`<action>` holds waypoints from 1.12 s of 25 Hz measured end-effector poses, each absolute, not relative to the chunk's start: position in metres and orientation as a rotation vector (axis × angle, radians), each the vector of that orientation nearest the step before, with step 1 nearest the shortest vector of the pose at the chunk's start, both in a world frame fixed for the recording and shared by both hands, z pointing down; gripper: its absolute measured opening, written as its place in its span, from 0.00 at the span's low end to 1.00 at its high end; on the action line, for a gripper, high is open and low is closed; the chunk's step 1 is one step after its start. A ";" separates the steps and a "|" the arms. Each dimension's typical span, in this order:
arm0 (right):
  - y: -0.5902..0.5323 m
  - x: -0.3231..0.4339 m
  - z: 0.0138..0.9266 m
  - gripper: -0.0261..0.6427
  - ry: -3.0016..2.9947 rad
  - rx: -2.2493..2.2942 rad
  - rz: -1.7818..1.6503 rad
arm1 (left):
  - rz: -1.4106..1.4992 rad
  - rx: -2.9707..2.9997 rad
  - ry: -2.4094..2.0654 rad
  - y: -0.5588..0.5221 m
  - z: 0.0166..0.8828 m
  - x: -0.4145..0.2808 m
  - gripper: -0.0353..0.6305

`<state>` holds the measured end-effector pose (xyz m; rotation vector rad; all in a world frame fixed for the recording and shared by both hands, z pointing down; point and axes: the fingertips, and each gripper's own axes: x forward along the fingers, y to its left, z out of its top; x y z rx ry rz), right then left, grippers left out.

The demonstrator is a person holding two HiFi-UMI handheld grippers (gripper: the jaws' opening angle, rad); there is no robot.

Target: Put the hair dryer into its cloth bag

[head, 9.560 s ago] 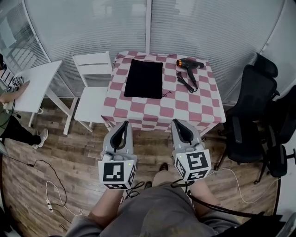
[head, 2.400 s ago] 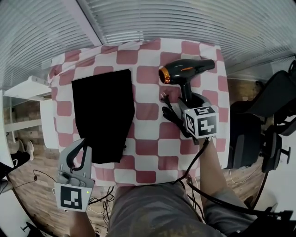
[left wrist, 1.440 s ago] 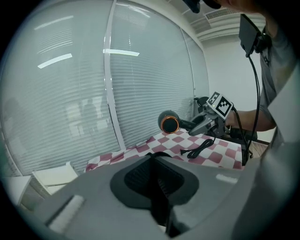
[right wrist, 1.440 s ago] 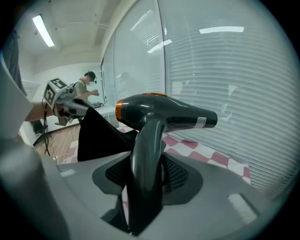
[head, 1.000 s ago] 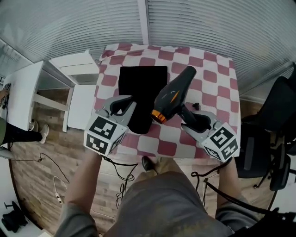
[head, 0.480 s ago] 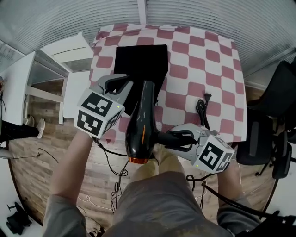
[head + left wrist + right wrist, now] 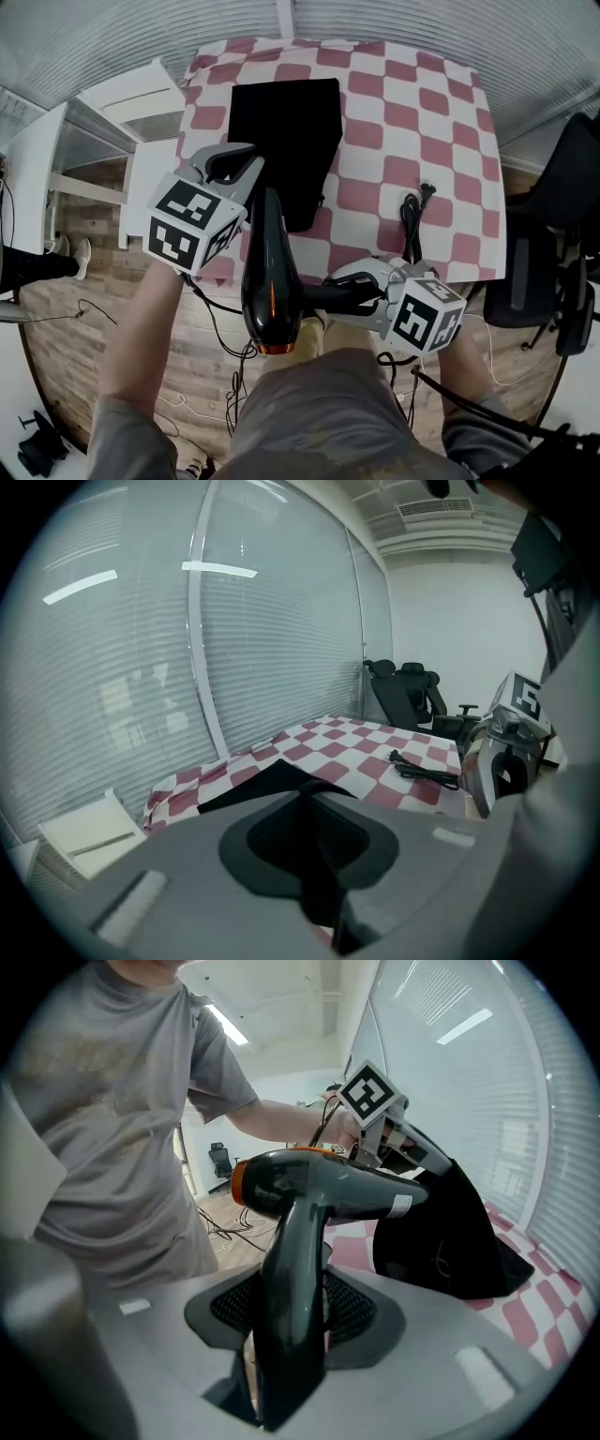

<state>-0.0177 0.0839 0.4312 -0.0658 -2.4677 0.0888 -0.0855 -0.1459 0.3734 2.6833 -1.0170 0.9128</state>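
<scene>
There was one hair dryer [image 7: 270, 281], one black cloth bag [image 7: 291, 122], one bundled cord [image 7: 411, 220] and one table [image 7: 441, 112] under a red-and-white checked cloth. Two grippers were at work.

The right gripper [image 7: 342, 289] had its jaws clamped on the dryer's handle, and the right gripper view showed the handle [image 7: 295, 1269] standing upright between the ribbed pads. The dryer hung in the air off the table's near edge, with its barrel pointing at the bag and its orange-ringed end toward the person [image 7: 328, 412].

The left gripper [image 7: 232, 164] pinched the bag's near edge, and its own view showed a fold of black cloth [image 7: 319, 855] squeezed between the closed jaws. From the right gripper view the bag [image 7: 441, 1232] rose like a tent under the left gripper [image 7: 398, 1143], while the rest lay flat on the table.

The cord lay on the table's right side, well apart from the bag, with its plug showing. Its run toward the dryer was hidden behind the right gripper. The bag's opening could not be made out, and the barrel's far end may have been touching the cloth. Black office chairs [image 7: 412, 691], seemingly two, stood beyond the table and were cut off at the head view's right edge.
</scene>
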 end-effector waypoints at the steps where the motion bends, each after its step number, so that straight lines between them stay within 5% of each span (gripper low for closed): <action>1: 0.085 -0.019 0.431 0.35 -2.468 -0.082 0.092 | 0.917 2.686 -1.014 -0.145 0.374 -0.084 0.09; 28: -0.009 -0.038 0.461 0.35 -2.342 0.048 0.445 | 0.912 2.696 -0.889 -0.109 0.375 -0.089 0.09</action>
